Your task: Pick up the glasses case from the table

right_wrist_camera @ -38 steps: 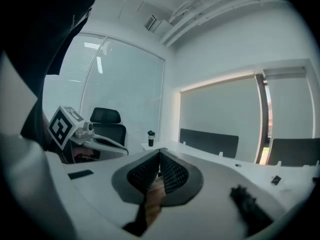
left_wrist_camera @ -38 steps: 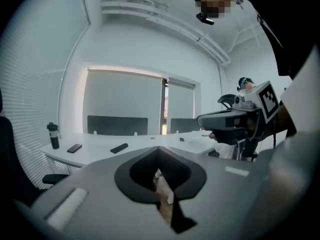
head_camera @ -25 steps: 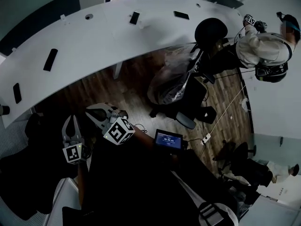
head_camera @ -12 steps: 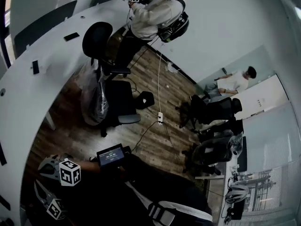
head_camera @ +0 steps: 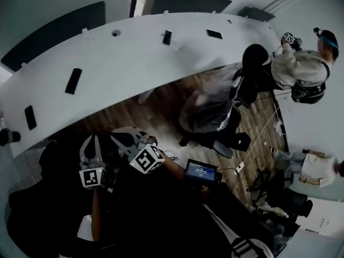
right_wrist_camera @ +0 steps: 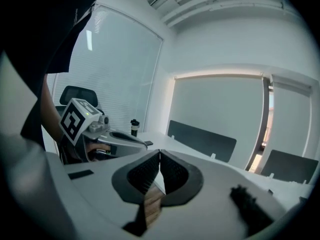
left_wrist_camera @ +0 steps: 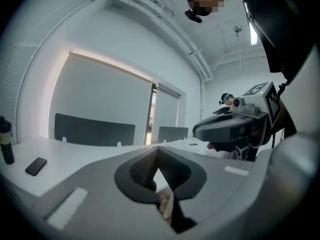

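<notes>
Several dark flat oblong items lie spaced along the long curved white table [head_camera: 123, 58]; the nearest are one [head_camera: 73, 80] and another [head_camera: 30, 117]. I cannot tell which of them is the glasses case. One such item [left_wrist_camera: 36, 166] shows at the lower left of the left gripper view. My left gripper [head_camera: 91, 142] and right gripper [head_camera: 120, 136] hover side by side short of the table's near edge, over dark floor. Both are shut with nothing between the jaws, as seen at the left gripper [left_wrist_camera: 158, 148] and the right gripper [right_wrist_camera: 160, 153]. Neither touches anything.
A dark bottle [head_camera: 5, 137] stands at the table's left end. A plastic-covered chair [head_camera: 207, 107] and a black office chair [head_camera: 253, 63] stand by the table's right part, where another person [head_camera: 301, 63] holds grippers. A small lit screen [head_camera: 201, 172] sits near my body.
The head view swung away toward the room and back to the table. Both grippers stayed shut and side by side, and shifted a little toward the table.
</notes>
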The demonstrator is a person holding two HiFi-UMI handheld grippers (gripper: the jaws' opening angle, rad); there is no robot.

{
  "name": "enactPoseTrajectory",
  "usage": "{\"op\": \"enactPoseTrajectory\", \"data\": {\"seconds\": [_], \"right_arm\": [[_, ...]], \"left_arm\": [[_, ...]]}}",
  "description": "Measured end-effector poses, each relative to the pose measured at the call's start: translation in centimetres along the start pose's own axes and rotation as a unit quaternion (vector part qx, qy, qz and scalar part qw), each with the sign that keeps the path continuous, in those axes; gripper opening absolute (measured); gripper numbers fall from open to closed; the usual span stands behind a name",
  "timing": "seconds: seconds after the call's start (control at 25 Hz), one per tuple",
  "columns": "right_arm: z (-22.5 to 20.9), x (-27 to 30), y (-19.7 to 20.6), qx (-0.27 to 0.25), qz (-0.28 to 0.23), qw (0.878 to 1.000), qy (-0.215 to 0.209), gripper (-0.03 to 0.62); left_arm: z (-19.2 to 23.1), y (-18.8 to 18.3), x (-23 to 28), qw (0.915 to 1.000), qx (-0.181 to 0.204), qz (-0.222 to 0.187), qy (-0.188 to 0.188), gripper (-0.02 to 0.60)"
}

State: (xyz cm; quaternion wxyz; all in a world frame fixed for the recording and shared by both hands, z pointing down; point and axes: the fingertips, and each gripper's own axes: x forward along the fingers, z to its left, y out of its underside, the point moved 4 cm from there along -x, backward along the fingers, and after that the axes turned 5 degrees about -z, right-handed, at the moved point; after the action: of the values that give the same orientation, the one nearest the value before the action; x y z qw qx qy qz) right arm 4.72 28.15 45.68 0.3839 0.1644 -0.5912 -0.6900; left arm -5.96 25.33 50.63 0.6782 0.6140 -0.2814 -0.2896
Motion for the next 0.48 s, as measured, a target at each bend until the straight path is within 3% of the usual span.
{"op": "enactPoseTrajectory", "data": {"seconds": [0.08,0.24,0.48], "right_arm": [[0.1,1.5,-0.8,0.001,-0.007,1.0,-0.027,0.008],[-1.8,3.8,-0.1,0.035,-0.023,0.998,-0.037,0.008],[-5.0,7.2,0.7,0.053,-0.043,0.994,-0.082,0.008]], "left_arm": [[1.6,0.0,-1.2,0.9996,0.008,-0.003,-0.027,0.008],[2.9,0.2,-0.5,0.9979,-0.008,0.035,-0.054,0.008],[4.3,-0.3,0.8,0.9937,0.017,0.042,-0.103,0.009]]}}
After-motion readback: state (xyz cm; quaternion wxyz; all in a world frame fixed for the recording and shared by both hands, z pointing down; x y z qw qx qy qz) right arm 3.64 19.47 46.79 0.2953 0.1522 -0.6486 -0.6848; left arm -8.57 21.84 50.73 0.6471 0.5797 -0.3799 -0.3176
